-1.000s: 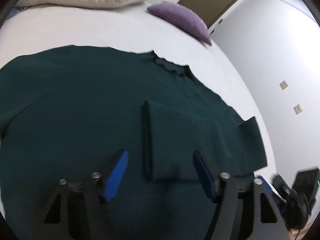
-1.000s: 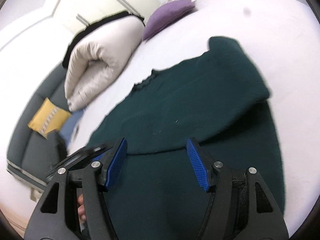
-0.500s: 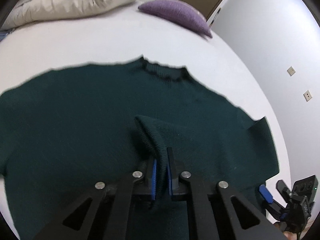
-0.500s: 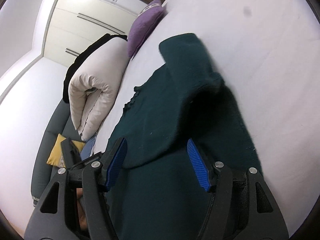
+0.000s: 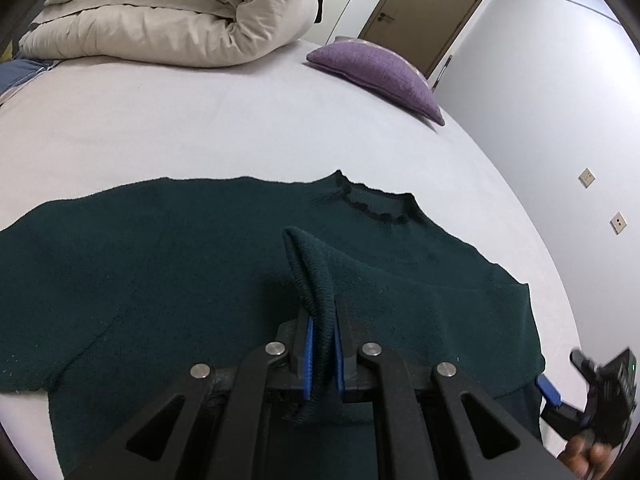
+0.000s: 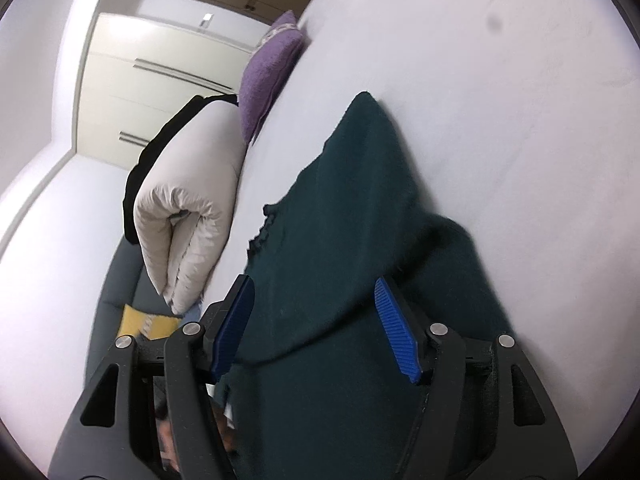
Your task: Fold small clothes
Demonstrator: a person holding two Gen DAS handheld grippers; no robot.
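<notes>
A dark green knitted sweater (image 5: 160,264) lies spread on the white bed (image 5: 200,120), neckline (image 5: 376,208) toward the far side. My left gripper (image 5: 322,356) is shut on the ribbed cuff (image 5: 316,280) of the right sleeve, which is folded in over the body and lifted a little. My right gripper (image 6: 316,328) is open over the sweater (image 6: 340,208), its blue pads (image 6: 394,332) on either side of the folded sleeve's edge, gripping nothing. It also shows at the right edge of the left wrist view (image 5: 592,384).
A rolled cream duvet (image 5: 180,12) lies at the head of the bed, with a purple pillow (image 5: 380,68) beside it. A door (image 5: 432,4) and a white wall are to the right. A grey sofa with a yellow cushion (image 6: 148,322) stands beyond the bed's edge.
My left gripper closed on the sleeve cuff and has lifted it slightly. My right gripper stayed open and tilted while moving along the sweater's right side.
</notes>
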